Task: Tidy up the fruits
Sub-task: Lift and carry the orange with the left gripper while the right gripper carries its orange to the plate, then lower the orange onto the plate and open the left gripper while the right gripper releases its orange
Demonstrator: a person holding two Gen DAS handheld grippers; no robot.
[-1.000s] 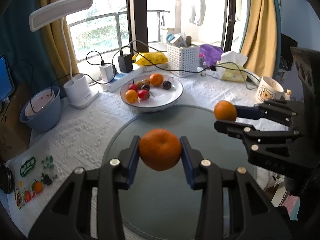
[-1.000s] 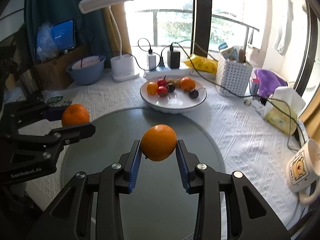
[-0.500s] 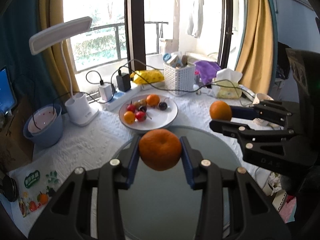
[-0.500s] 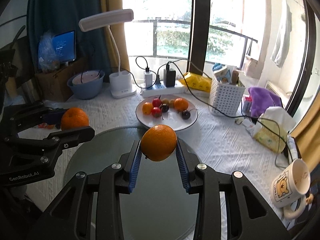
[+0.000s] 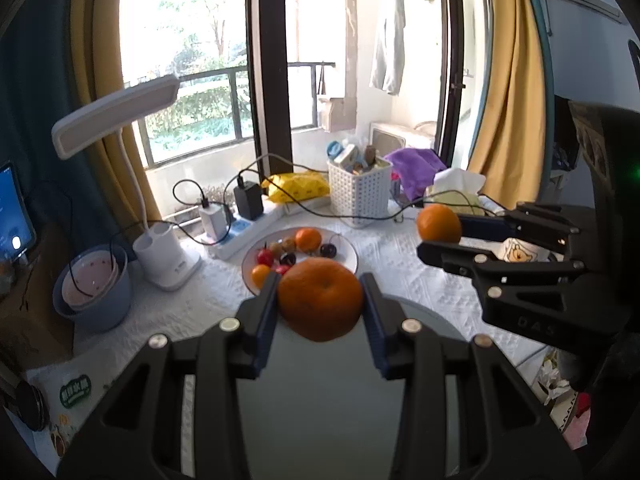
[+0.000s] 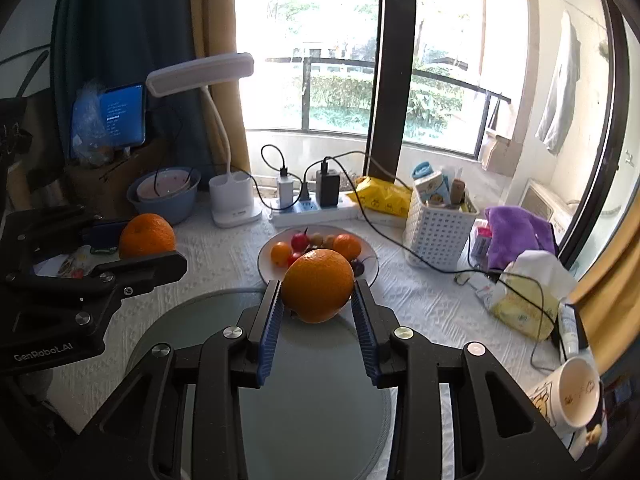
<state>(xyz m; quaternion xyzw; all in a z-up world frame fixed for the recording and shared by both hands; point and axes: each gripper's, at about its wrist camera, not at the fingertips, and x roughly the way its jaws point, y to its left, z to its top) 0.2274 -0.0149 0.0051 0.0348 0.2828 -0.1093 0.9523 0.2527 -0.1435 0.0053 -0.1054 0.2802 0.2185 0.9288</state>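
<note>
Aloft, an orange (image 5: 320, 299) per gripper

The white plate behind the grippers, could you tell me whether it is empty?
Not empty: the white plate holds several small fruits.

Home: curtains (image 5: 508, 92), balcony laundry (image 5: 386, 36)

Round mat (image 6: 312, 400) lies bare below; plate (image 6: 372, 268), cables (image 6: 384, 236), basket (image 6: 436, 236) crowd beyond.
</note>
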